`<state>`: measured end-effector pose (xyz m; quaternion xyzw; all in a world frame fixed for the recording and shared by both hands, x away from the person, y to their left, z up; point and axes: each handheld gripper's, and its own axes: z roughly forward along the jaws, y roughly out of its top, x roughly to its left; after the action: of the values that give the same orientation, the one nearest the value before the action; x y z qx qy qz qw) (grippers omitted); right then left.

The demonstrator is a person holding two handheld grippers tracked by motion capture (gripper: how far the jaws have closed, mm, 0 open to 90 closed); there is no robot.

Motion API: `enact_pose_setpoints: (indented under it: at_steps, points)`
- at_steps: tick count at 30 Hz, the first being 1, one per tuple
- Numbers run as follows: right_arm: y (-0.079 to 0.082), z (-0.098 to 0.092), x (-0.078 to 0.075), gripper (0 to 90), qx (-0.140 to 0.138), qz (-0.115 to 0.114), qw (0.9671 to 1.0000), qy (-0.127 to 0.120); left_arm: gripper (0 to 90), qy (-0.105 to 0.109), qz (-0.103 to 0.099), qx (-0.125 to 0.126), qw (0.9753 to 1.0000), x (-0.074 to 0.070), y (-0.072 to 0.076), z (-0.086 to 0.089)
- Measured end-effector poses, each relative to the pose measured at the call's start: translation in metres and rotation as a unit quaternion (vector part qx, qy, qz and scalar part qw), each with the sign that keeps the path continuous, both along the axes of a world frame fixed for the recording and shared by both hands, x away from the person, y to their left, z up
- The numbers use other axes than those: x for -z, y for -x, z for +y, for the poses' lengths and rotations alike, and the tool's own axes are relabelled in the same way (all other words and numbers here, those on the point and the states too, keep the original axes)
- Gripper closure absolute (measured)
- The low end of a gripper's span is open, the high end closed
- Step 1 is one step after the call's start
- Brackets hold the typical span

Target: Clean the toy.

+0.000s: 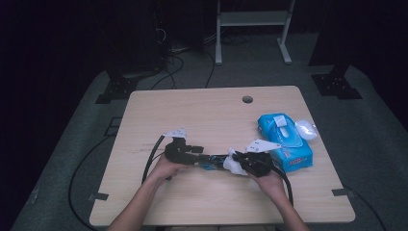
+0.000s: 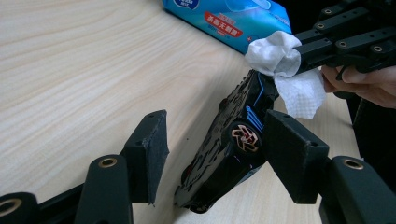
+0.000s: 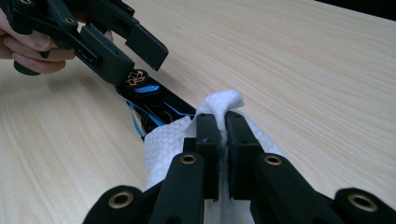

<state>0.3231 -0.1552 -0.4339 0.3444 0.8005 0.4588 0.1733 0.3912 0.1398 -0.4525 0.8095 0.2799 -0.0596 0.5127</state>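
A black toy car (image 2: 219, 149) with blue stripes and an orange wheel lies tilted on its side on the wooden table (image 1: 202, 110). My left gripper (image 2: 215, 140) is open around it. Its right pad (image 2: 289, 154) rests against the wheel side, and its left pad (image 2: 149, 149) stands clear of the underside. My right gripper (image 3: 223, 126) is shut on a crumpled white wipe (image 3: 219, 100), which it presses against the car's (image 3: 154, 100) far end. In the high view both grippers meet at the table's front middle, left gripper (image 1: 204, 158) and right gripper (image 1: 235, 161).
A blue pack of wet wipes (image 1: 284, 139) lies just right of the right hand, with a small white object (image 1: 306, 129) beside it. A cable hole (image 1: 247, 99) is at the table's back. Black cables trail from both grippers over the front edge.
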Motion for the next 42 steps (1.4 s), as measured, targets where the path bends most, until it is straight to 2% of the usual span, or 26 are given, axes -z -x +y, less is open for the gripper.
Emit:
enact_pose_setpoints:
  at_steps: [10, 24, 30, 32, 34, 35, 37, 39, 42]
  points:
    - [0.009, 0.000, 0.000, 84.7, -0.008, -0.004, 1.0000, 0.001, 37.1, -0.005, -0.001, 0.003, 1.0000, 0.001, 0.007, 0.000]
    - [0.022, -0.001, 0.000, 84.4, -0.018, -0.006, 0.9998, 0.001, 22.1, -0.023, 0.015, 0.013, 0.9995, 0.006, 0.009, 0.000]
    - [0.025, -0.001, 0.000, 84.4, -0.021, -0.003, 0.9998, 0.001, 21.9, -0.028, 0.016, 0.020, 0.9993, 0.006, 0.010, -0.001]
    - [0.025, -0.001, 0.000, 84.4, -0.022, -0.005, 0.9997, 0.001, 21.7, -0.037, 0.015, 0.022, 0.9990, 0.007, 0.011, -0.002]
    - [0.026, -0.001, 0.002, 84.3, -0.024, 0.000, 0.9997, 0.004, 22.3, -0.067, 0.006, 0.024, 0.9975, 0.009, 0.013, -0.005]
    - [0.027, 0.000, 0.005, 84.3, -0.023, 0.004, 0.9996, 0.013, 22.4, -0.074, 0.006, 0.030, 0.9968, 0.011, 0.014, -0.006]
    - [0.027, -0.001, 0.010, 84.3, -0.021, 0.009, 0.9996, 0.019, 23.7, -0.070, 0.003, 0.029, 0.9971, 0.015, 0.016, -0.006]
    - [0.027, -0.001, 0.017, 84.2, -0.021, 0.020, 0.9993, 0.022, 23.9, -0.084, -0.004, 0.033, 0.9959, 0.017, 0.017, -0.007]
    - [0.027, 0.000, 0.018, 84.2, -0.022, 0.022, 0.9992, 0.025, 22.1, -0.088, -0.020, 0.035, 0.9954, 0.016, 0.020, -0.009]
